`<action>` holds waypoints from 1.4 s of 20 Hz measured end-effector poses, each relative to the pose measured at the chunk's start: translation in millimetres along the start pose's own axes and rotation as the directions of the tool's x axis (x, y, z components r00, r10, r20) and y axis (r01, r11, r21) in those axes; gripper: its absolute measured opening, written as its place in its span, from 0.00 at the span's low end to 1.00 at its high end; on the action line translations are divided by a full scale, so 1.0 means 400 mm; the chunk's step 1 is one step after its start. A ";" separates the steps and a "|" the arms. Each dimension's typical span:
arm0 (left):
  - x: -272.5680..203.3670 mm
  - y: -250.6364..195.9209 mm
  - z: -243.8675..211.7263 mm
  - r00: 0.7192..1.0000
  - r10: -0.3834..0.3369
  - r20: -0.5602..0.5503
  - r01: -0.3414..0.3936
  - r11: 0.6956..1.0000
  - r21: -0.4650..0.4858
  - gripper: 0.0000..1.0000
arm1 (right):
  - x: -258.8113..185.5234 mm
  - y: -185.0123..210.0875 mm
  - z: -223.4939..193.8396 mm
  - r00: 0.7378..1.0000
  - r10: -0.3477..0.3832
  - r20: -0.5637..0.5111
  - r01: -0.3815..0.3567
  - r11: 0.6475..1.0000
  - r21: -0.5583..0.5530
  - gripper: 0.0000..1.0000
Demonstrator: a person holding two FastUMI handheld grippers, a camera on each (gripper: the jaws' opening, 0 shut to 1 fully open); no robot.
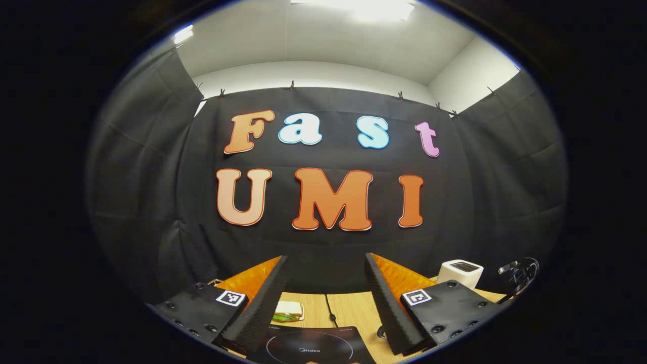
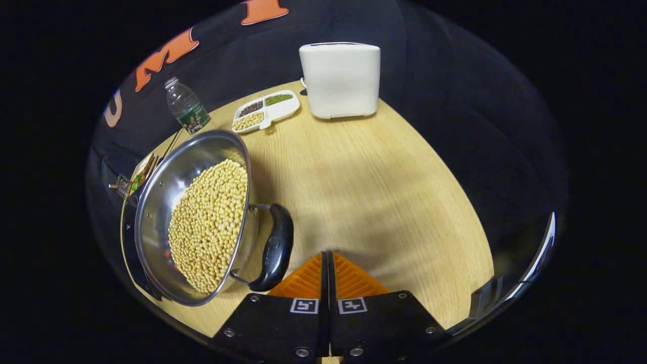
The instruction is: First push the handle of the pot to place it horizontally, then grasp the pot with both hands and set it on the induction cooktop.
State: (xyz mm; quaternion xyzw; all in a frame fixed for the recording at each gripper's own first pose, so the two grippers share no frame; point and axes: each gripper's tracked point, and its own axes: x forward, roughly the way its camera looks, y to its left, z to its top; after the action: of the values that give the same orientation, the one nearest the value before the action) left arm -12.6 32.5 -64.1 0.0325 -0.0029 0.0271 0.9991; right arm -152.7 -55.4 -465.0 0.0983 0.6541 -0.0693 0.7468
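A steel pot point(image 2: 167, 202) full of pale beans point(image 2: 207, 227) stands at the left in the right gripper view. Its dark side handle point(image 2: 277, 246) faces my right gripper point(image 2: 327, 254), which is shut with nothing between its fingers, the tips a little to the right of the handle and apart from it. A dark slab edge point(image 2: 127, 247) shows under the pot's far side. In the left gripper view, my left gripper point(image 1: 327, 275) is open and empty, held above the black induction cooktop point(image 1: 313, 346) and pointing at the booth wall.
On the wooden table point(image 2: 379, 192) stand a white toaster point(image 2: 339, 78), a divided dish of beans point(image 2: 265, 110), a water bottle point(image 2: 187, 107) and a sandwich point(image 2: 141, 172). The left gripper view has the sandwich point(image 1: 289, 311), the cooktop's cable point(image 1: 329, 308) and the toaster point(image 1: 460, 273).
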 end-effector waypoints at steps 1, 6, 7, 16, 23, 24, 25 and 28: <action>0.000 0.001 -0.003 1.000 -0.001 0.000 0.001 1.000 -0.004 0.97 | 0.004 0.001 0.008 1.000 0.009 0.005 -0.009 1.000 0.016 0.00; 0.007 0.010 -0.032 0.999 0.006 -0.036 -0.007 1.000 -0.017 0.97 | 0.012 0.005 0.013 0.999 0.034 -0.004 -0.034 0.998 0.048 0.00; 0.005 0.015 -0.034 0.999 0.012 -0.037 -0.012 1.000 -0.015 0.97 | 0.008 0.005 0.003 1.000 0.027 -0.014 -0.027 0.999 0.034 0.00; 0.009 0.004 -0.049 0.999 -0.006 -0.042 0.004 0.999 -0.039 0.97 | -0.034 0.064 -0.067 0.995 0.072 -0.075 -0.073 0.997 -0.018 0.00; 0.011 0.028 -0.068 0.998 0.009 -0.063 -0.011 0.999 -0.032 0.97 | -0.015 0.087 -0.017 0.994 0.088 -0.056 -0.086 0.996 0.037 0.00; 0.014 0.034 -0.069 0.998 0.015 -0.064 -0.017 0.999 -0.030 0.97 | -0.006 0.084 -0.009 0.995 0.088 -0.055 -0.086 0.995 0.041 0.00; 0.012 0.037 -0.072 0.998 0.018 -0.066 -0.020 0.999 -0.029 0.97 | -0.002 0.081 -0.001 0.995 0.086 -0.057 -0.084 0.996 0.041 0.00; 0.012 0.030 -0.086 0.997 0.012 -0.082 -0.015 1.000 -0.028 0.97 | 0.002 0.075 0.023 0.995 0.080 -0.052 -0.078 0.996 0.033 0.00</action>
State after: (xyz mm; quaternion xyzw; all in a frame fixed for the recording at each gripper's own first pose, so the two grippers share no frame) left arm -8.1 46.9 -97.7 0.0172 0.0375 0.0351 0.9985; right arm -136.9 -28.4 -462.9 0.1373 0.6681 -0.0473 0.7298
